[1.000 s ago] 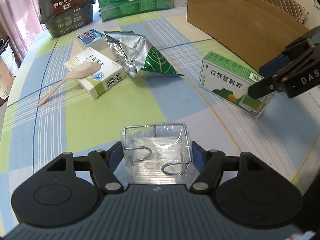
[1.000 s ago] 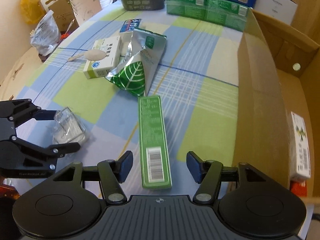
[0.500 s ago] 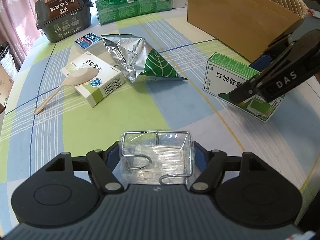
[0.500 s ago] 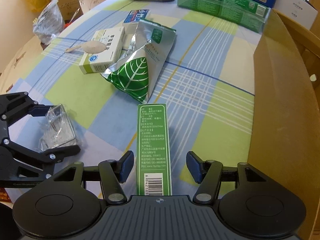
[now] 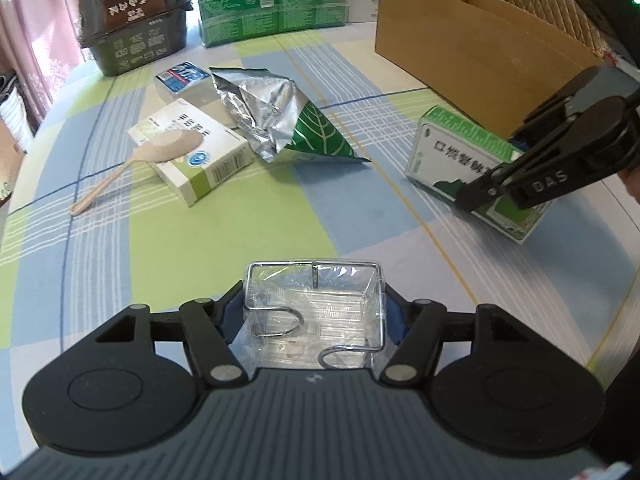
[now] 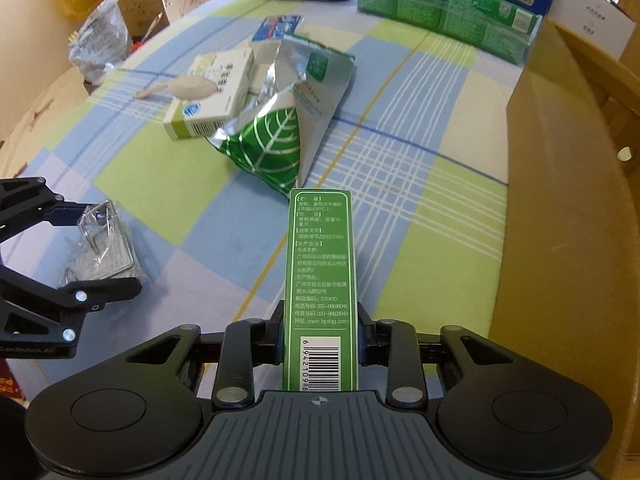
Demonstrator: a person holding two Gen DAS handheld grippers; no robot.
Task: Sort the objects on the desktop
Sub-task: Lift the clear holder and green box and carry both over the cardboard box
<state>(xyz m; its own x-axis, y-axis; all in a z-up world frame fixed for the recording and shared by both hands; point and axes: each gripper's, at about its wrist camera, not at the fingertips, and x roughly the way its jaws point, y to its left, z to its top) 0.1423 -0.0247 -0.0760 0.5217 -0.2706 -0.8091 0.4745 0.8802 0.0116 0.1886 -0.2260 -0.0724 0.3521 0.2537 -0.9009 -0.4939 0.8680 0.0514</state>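
Black ribbed claw [image 6: 320,344] bodies, silver screws, blue pads, seemingly.

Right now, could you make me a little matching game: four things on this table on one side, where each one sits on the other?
Things:
1. wooden spoon
2. green medicine box
3. wire rack in clear wrap
4. foil bag

Places:
A. between the left gripper's fingers
B. clamped in the right gripper
C. bowl resting on the white box
D. lying on the cloth beside the white box

Pairs: 1-C, 2-B, 3-A, 4-D
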